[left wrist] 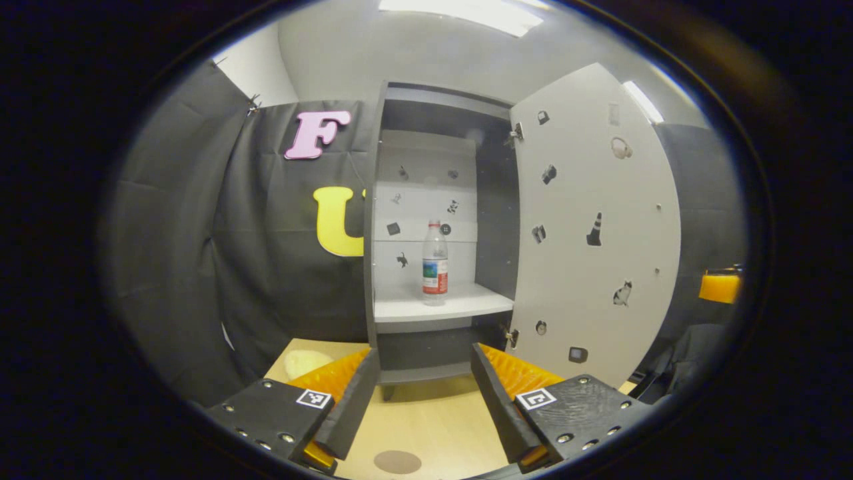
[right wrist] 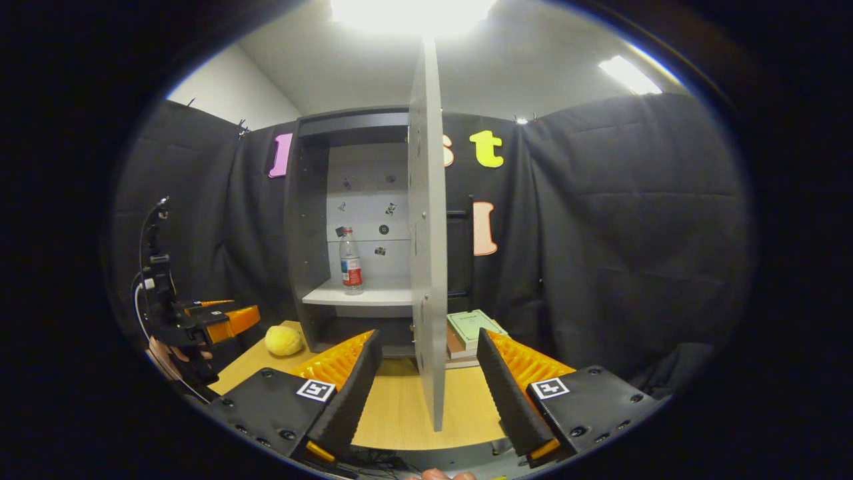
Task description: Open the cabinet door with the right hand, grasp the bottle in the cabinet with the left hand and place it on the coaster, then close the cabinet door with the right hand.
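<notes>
A grey cabinet [left wrist: 426, 320] stands on the wooden table with its door [left wrist: 593, 227] swung wide open to the right. On its white shelf a clear bottle [left wrist: 434, 264] with a red and green label stands upright. A round brown coaster [left wrist: 397, 461] lies on the table near the front. My left gripper [left wrist: 420, 393] is open, well short of the shelf and below it. In the right gripper view the door [right wrist: 430, 267] is edge-on between my right gripper's [right wrist: 426, 380] open fingers, untouched; the bottle [right wrist: 350, 261] stands inside, and the left gripper [right wrist: 200, 323] is at far left.
A yellow soft ball [right wrist: 283, 340] lies on the table left of the cabinet. Green and brown books [right wrist: 470, 333] are stacked to the right, behind the open door. Black cloth walls the booth all round. The table's front edge runs just under both grippers.
</notes>
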